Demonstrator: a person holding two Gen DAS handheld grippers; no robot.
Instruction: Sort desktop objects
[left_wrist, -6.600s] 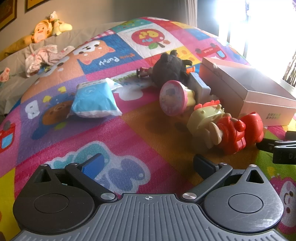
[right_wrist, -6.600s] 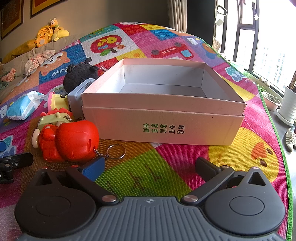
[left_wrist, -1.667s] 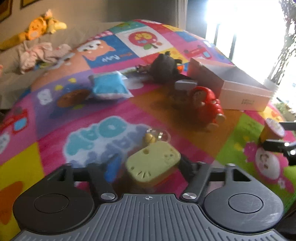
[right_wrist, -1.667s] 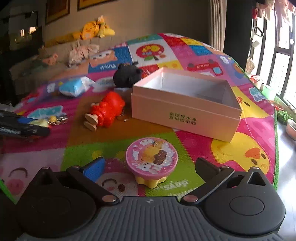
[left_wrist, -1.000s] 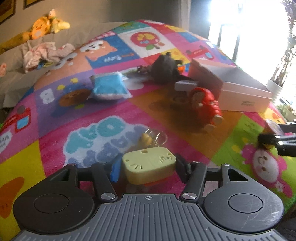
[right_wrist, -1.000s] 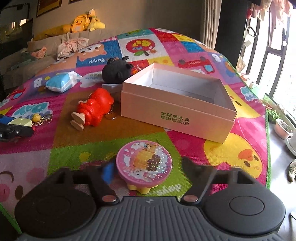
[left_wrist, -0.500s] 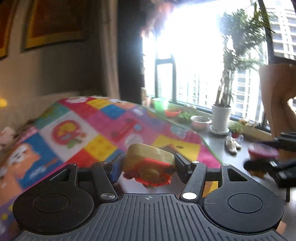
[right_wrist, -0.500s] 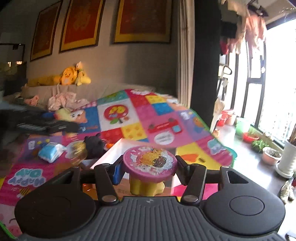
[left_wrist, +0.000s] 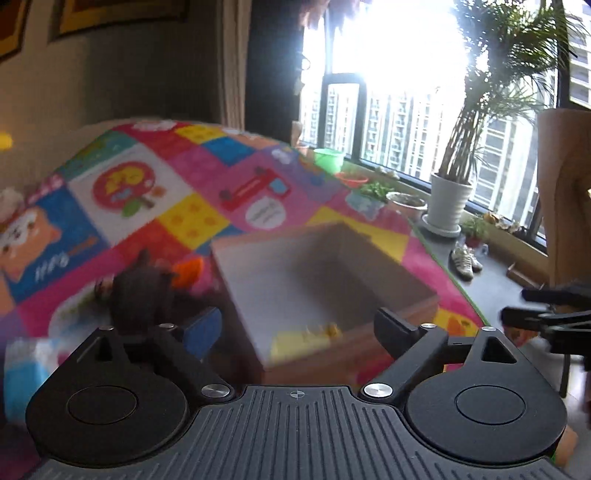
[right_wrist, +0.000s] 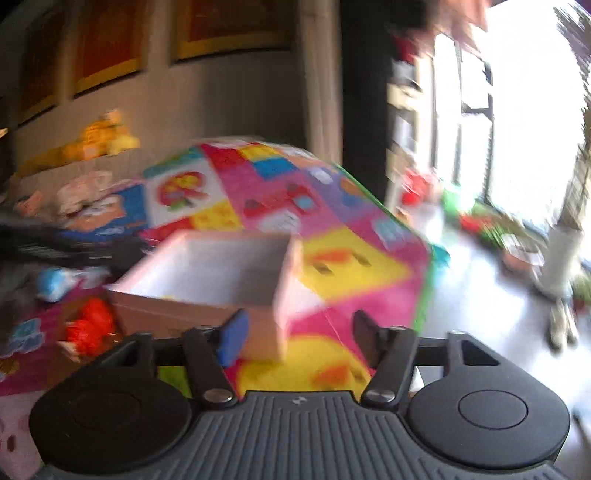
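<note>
My left gripper hangs over the near wall of the white cardboard box. Its jaws are opening and nothing is between them. The yellow toy lies inside the box by that near wall, blurred. My right gripper is above the box's near right corner, its jaws also opening and empty. The pink-lidded toy shows in neither view. Each gripper appears in the other's view, the right gripper at the right edge and the left gripper at the left edge.
The box stands on a colourful play mat. Left of it are a black plush toy, a red toy figure and a blue tissue pack. Beyond the mat's right edge are grey floor, shoes and potted plants.
Half a second ago the left jaws held the yellow toy and the right jaws the pink-lidded toy. Both have opened and let go. The yellow toy now lies in the box.
</note>
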